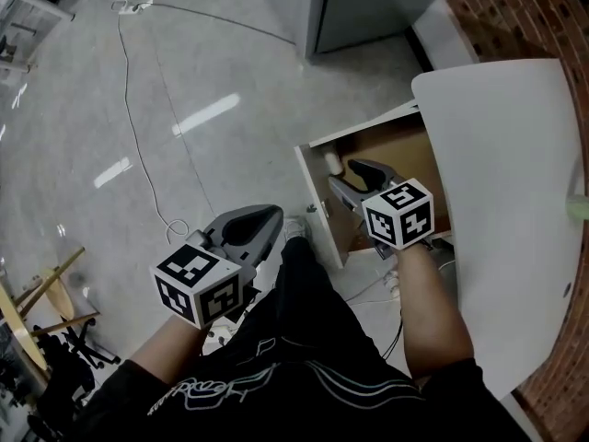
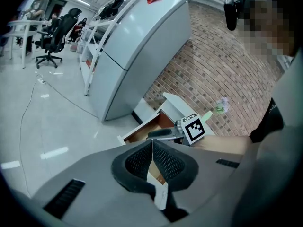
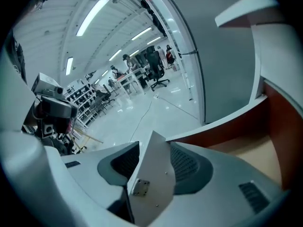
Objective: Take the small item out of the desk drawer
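The desk drawer (image 1: 396,150) stands pulled open under the white desk top (image 1: 515,201), and its wooden inside shows. A small pale item (image 1: 331,162) lies in the drawer's near left corner. My right gripper (image 1: 348,173) reaches over the drawer's white front panel (image 1: 317,208). In the right gripper view the gripper (image 3: 154,150) is open, and the front panel (image 3: 154,174) stands between its pads without being pinched. My left gripper (image 1: 267,221) hangs over the floor left of the drawer. It (image 2: 151,144) is shut, with nothing held.
A grey cabinet (image 1: 368,7) stands beyond the drawer, next to a brick wall (image 1: 515,17). A white cable (image 1: 138,127) trails across the shiny floor. Wooden sticks and an office chair (image 1: 55,339) are at the lower left. The person's legs (image 1: 304,339) fill the bottom.
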